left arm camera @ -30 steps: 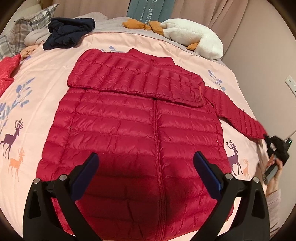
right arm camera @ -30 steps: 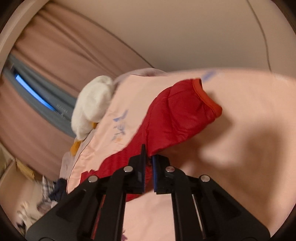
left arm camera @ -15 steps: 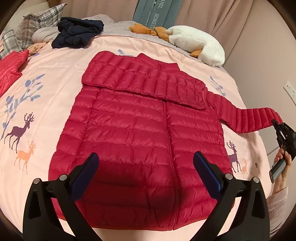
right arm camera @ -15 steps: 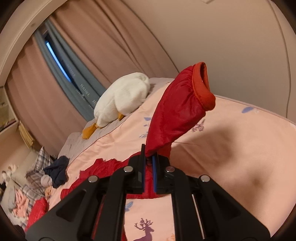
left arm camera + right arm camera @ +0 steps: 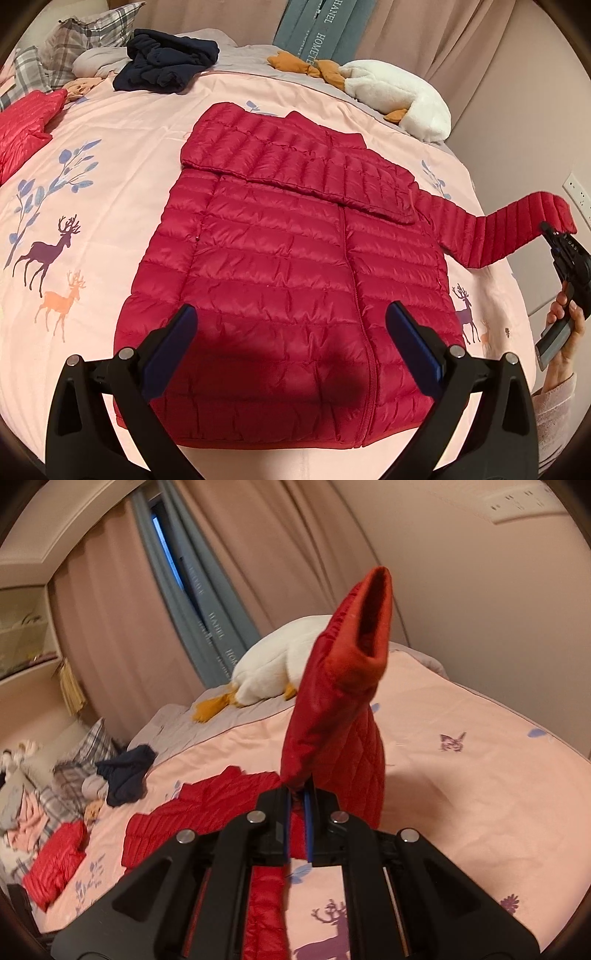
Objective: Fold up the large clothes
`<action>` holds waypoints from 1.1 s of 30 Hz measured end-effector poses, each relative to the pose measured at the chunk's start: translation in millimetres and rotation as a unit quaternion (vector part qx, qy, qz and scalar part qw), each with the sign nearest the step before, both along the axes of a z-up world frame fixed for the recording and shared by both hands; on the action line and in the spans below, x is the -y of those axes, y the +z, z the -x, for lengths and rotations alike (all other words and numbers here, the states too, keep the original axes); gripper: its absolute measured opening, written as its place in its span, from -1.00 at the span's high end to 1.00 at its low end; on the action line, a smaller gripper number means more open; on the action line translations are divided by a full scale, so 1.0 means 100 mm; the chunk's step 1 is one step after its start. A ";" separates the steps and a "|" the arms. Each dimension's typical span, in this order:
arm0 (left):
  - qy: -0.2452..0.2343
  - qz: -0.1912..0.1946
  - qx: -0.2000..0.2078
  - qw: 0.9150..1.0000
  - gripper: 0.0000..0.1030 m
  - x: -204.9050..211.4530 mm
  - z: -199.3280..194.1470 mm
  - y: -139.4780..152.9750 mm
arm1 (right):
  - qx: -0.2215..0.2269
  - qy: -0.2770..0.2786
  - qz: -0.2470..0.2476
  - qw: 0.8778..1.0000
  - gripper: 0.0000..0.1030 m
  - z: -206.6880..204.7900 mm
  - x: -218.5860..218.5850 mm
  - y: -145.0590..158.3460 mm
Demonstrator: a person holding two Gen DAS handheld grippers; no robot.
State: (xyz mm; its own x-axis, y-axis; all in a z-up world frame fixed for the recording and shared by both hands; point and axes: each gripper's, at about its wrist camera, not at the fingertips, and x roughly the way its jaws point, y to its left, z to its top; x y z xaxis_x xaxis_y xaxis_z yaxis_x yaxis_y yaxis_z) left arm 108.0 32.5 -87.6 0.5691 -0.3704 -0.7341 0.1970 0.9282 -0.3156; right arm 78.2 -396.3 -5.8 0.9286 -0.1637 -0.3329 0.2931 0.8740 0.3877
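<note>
A red quilted down jacket [image 5: 295, 266] lies front up on the pink bedspread [image 5: 92, 206], zip closed. Its left sleeve is folded across the chest. My left gripper [image 5: 291, 332] is open and empty, hovering above the jacket's hem. My right gripper [image 5: 297, 812] is shut on the jacket's right sleeve [image 5: 332, 723], near its cuff, and holds it lifted off the bed. The cuff [image 5: 369, 627] stands up above the jaws. In the left wrist view the right gripper [image 5: 546, 230] holds the raised sleeve [image 5: 509, 232] at the bed's right edge.
A white plush goose [image 5: 399, 96] lies at the head of the bed. A dark navy garment [image 5: 166, 66], plaid pillows [image 5: 74, 48] and another red garment [image 5: 22, 125] lie at the far left. A wall with a socket [image 5: 576, 188] is on the right.
My right gripper has lifted the right sleeve off the bed, and the cuff now points up. The left gripper has drawn back a little and stays open.
</note>
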 end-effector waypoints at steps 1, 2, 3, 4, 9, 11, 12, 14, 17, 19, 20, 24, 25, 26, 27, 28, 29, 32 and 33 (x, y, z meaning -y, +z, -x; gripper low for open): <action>0.000 0.001 0.000 1.000 -0.97 -0.01 0.00 0.00 | -0.001 0.005 0.003 1.000 0.89 -0.02 -0.06 0.02; 0.000 0.002 0.000 1.000 -0.97 -0.02 0.00 0.00 | -0.002 0.010 0.007 1.000 0.89 -0.03 -0.12 0.04; 0.000 0.003 0.000 1.000 -0.97 -0.04 0.00 0.00 | -0.004 0.017 0.012 1.000 0.89 -0.06 -0.18 0.05; 0.000 0.004 0.000 1.000 -0.97 -0.05 0.00 -0.01 | -0.006 0.021 0.018 1.000 0.89 -0.08 -0.24 0.07; 0.002 0.013 -0.001 1.000 -0.97 -0.11 -0.02 -0.02 | -0.013 0.046 0.039 0.998 0.89 -0.19 -0.48 0.10; 0.001 0.016 -0.002 1.000 -0.97 -0.13 -0.02 -0.03 | -0.016 0.057 0.045 0.997 0.89 -0.23 -0.56 0.10; 0.001 0.017 -0.001 1.000 -0.97 -0.14 -0.03 -0.04 | -0.019 0.061 0.048 0.997 0.89 -0.26 -0.61 0.10; 0.000 0.019 -0.002 1.000 -0.97 -0.15 -0.03 -0.04 | -0.023 0.070 0.051 0.996 0.89 -0.32 -0.70 0.09; -0.001 0.024 -0.004 1.000 -0.97 -0.17 -0.05 -0.06 | -0.031 0.083 0.057 0.994 0.89 -0.40 -0.85 0.06; -0.002 0.026 -0.006 1.000 -0.97 -0.20 -0.07 -0.08 | -0.036 0.092 0.062 0.993 0.89 -0.46 -0.95 0.04; -0.001 0.027 -0.006 1.000 -0.97 -0.20 -0.07 -0.09 | -0.038 0.095 0.064 0.993 0.89 -0.48 -0.98 0.03; 0.002 0.034 -0.009 0.999 -0.97 -0.28 -0.08 -0.12 | -0.048 0.114 0.077 0.989 0.89 -0.57 -1.18 -0.02; 0.003 0.036 -0.010 0.999 -0.97 -0.29 -0.08 -0.12 | -0.050 0.117 0.078 0.989 0.89 -0.59 -1.22 -0.02; 0.005 0.038 -0.011 0.999 -0.97 -0.31 -0.08 -0.13 | -0.052 0.123 0.079 0.988 0.89 -0.61 -1.27 -0.04; 0.006 0.039 -0.013 0.999 -0.97 -0.33 -0.08 -0.14 | -0.055 0.128 0.080 0.987 0.89 -0.63 -1.31 -0.05; 0.007 0.040 -0.014 0.999 -0.97 -0.35 -0.08 -0.15 | -0.057 0.135 0.081 0.986 0.89 -0.66 -1.37 -0.07; 0.008 0.042 -0.015 0.999 -0.97 -0.36 -0.08 -0.16 | -0.060 0.139 0.082 0.985 0.89 -0.67 -1.40 -0.09; 0.010 0.044 -0.014 0.999 -0.97 -0.40 -0.07 -0.16 | -0.067 0.155 0.084 0.982 0.89 -0.73 -1.53 -0.15; 0.011 0.045 -0.014 0.999 -0.97 -0.42 -0.06 -0.16 | -0.069 0.158 0.085 0.981 0.89 -0.74 -1.56 -0.17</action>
State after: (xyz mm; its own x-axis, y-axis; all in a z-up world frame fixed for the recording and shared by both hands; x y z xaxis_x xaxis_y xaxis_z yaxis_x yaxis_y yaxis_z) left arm 114.1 74.7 -103.9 0.5579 -0.4233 -0.7139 0.1660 0.8997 -0.4037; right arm 152.5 -239.9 -22.4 0.8897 0.0615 -0.4523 0.0363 0.9782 0.2045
